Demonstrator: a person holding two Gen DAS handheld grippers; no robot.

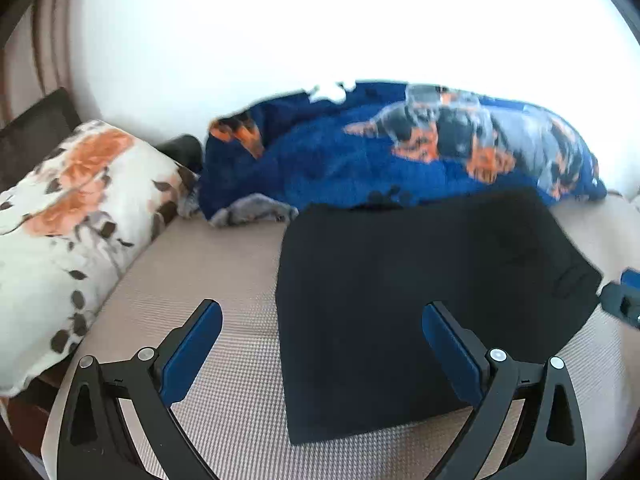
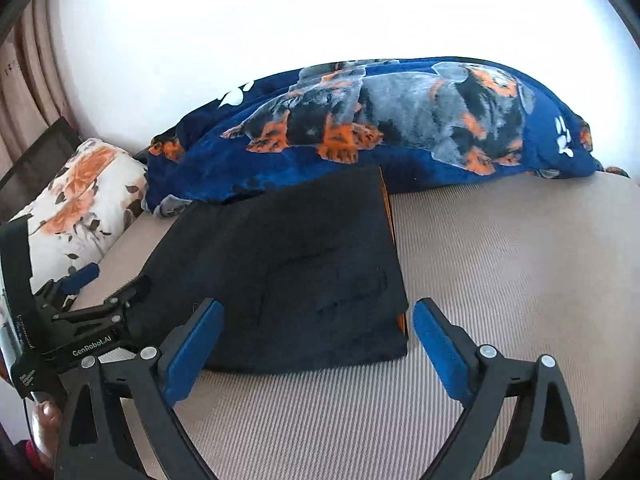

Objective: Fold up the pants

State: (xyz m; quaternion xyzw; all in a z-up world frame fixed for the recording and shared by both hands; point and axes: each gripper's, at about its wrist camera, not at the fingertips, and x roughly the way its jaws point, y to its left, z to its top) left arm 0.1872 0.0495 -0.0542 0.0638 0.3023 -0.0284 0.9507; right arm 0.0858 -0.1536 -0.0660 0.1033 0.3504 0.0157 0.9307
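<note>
Beige ribbed mattress cover point(image 2: 500, 264), one, spans both views and bears everything else. One blue dog-print blanket point(image 2: 400, 128) is heaped along its far edge by the white wall; one floral pillow point(image 1: 72, 216) lies at the left end. One pair of black pants point(image 1: 400, 300), folded into a flat rectangle (an orange edge shows at its right side), lies mid-bed, touching the blanket, bare cover to its right. Two grippers: left gripper point(image 1: 322, 340) and right gripper point(image 2: 318, 340), both spread wide, gripping nothing.
</note>
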